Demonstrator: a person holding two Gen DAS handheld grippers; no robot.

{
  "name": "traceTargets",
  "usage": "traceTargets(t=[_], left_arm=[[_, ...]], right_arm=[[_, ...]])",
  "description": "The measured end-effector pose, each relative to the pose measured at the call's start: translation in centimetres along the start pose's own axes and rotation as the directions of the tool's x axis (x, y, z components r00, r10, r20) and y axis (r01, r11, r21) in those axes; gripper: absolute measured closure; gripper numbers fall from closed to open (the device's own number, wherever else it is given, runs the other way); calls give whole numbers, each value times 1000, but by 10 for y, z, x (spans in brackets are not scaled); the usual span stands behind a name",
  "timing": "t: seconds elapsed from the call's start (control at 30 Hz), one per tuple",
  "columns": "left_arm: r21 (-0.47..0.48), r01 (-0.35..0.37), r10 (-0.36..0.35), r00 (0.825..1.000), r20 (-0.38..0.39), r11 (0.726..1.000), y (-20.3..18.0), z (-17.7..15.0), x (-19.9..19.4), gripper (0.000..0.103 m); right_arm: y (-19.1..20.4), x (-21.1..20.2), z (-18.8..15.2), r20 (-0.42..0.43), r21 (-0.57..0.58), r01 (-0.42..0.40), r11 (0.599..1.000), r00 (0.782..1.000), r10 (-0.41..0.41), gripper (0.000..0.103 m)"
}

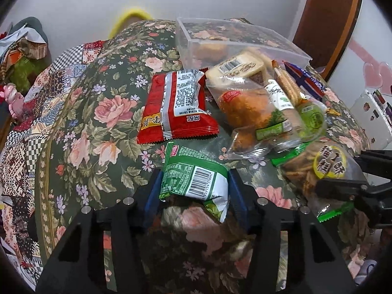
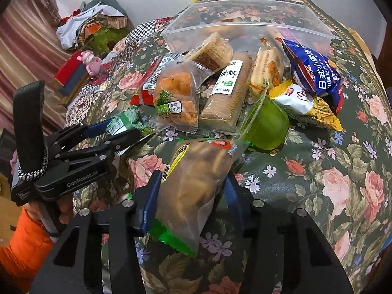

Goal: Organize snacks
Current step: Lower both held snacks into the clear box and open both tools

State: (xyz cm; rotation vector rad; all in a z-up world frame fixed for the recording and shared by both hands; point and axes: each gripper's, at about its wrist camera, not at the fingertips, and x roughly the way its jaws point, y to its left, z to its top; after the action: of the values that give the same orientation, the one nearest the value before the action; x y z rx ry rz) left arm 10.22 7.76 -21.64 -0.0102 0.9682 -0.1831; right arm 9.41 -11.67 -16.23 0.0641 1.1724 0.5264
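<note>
My left gripper (image 1: 194, 188) is clamped on a green packet (image 1: 196, 174), barcode side up, its pads pressed against both edges. My right gripper (image 2: 192, 191) is closed on a clear biscuit bag (image 2: 196, 178) with a green sealed end, lifted just off the floral cloth (image 2: 330, 183).

Just beyond the green packet lies a red packet (image 1: 176, 105). To its right sits the heap: a fried-snack pouch (image 2: 177, 98), a cracker sleeve (image 2: 226, 95), and a green jelly cup (image 2: 265, 125) touching the far end of my biscuit bag. Behind them stands a clear plastic box (image 2: 247, 24) with some snacks already inside.

Only the right view shows the blue packet (image 2: 316, 73) and yellow packet (image 2: 308, 107) clearly, at the heap's right side.
</note>
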Motion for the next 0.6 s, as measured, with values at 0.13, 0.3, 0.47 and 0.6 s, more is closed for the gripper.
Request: traceTargets(t=[0.13,0.3,0.47,0.6], left_arm=[[3,-6,6,1000,30,1000,-3,4,-17,52],[3,-6,6,997,79,1000,-10,15,-37,52],[5,0,0,993,119,1000,-19,31,-52,52],[9,4,-5,988,152,1000,-29,46,-61,52]], right_arm=[[3,-8,0,20,-28,5,1000,1000,-5,62],[-4,-23,2,59,-31,7,1000,998,-6,63],[-10,-46,10,129,-31,14,999,992,-10,63],[-19,-66,22,196,-26,18,1000,981,-13,63]])
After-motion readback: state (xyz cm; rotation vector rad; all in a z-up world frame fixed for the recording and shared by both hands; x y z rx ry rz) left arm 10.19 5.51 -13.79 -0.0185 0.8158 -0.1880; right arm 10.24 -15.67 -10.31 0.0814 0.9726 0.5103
